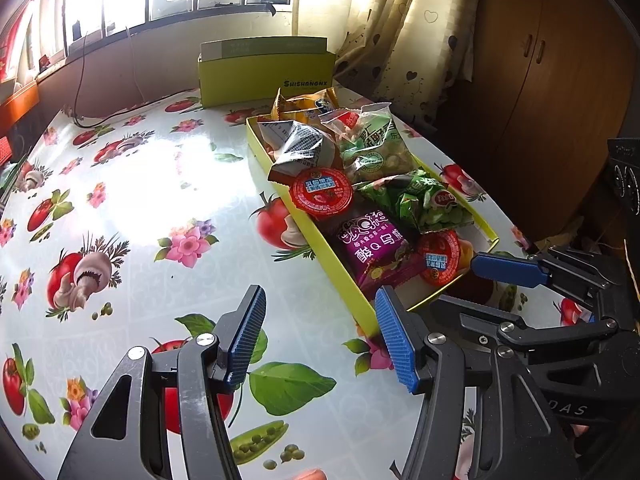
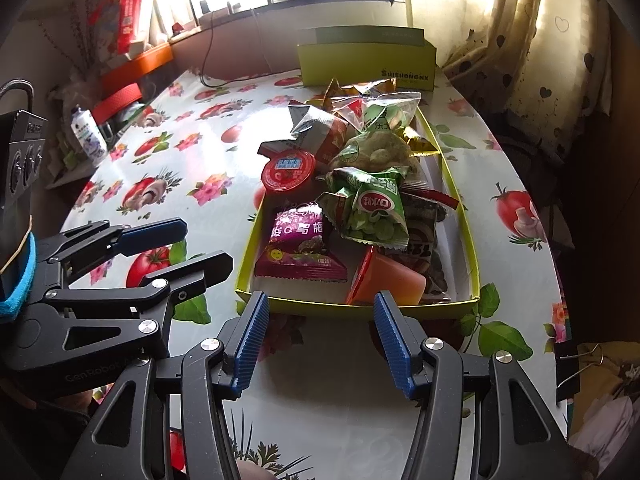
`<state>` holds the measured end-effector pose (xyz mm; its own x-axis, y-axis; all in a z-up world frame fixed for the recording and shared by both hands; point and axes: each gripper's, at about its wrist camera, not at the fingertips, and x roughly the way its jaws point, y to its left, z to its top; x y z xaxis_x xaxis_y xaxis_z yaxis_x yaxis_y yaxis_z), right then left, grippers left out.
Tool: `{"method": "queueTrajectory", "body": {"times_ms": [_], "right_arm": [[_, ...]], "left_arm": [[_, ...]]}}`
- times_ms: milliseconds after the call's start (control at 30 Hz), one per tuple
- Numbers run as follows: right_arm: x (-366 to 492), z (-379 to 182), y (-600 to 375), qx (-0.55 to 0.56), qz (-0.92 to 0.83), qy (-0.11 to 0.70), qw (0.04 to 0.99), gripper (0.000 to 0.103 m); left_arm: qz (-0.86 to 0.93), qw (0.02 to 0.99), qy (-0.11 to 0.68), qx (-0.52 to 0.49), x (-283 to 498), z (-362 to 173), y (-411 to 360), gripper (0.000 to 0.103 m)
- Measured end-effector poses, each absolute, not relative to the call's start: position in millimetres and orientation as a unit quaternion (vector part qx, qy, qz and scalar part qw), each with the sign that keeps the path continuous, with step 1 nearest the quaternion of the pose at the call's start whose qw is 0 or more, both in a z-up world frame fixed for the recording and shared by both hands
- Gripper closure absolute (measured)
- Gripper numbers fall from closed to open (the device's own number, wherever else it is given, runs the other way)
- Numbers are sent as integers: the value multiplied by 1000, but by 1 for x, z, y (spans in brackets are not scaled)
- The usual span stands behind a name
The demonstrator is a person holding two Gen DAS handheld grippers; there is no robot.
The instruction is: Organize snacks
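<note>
Snacks (image 2: pixel 360 200) heaped in tray (image 2: pixel 474 256), so both tongs, left (image 1: pixel 320 336) and right (image 2: pixel 316 340), parked before it, spread apart, gripping nothing, likely sorting done.

The table (image 1: pixel 152 208) wears a glossy, smooth plastic cloth that mirrors the window glare. The yellow-green tray (image 2: pixel 474 264) looks like matt cardboard. The snack bags (image 2: pixel 372 208) are shiny, crinkled film, and the red cup lid (image 1: pixel 322 191) is shiny foil. Both tongs (image 1: pixel 320 336) (image 2: pixel 318 338) are matt black plastic with ribbed blue pads (image 2: pixel 250 340) and bright metal screws.
</note>
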<state>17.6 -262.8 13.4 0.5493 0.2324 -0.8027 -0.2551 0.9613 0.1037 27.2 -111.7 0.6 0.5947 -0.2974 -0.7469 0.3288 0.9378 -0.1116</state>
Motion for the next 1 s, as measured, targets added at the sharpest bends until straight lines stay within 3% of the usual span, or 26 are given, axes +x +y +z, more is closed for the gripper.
{"method": "queueTrajectory", "body": {"times_ms": [1000], "right_arm": [[18, 11, -263, -21, 133, 460, 878, 48]], "left_arm": [[-171, 892, 419, 24, 27, -2, -112, 45]]}}
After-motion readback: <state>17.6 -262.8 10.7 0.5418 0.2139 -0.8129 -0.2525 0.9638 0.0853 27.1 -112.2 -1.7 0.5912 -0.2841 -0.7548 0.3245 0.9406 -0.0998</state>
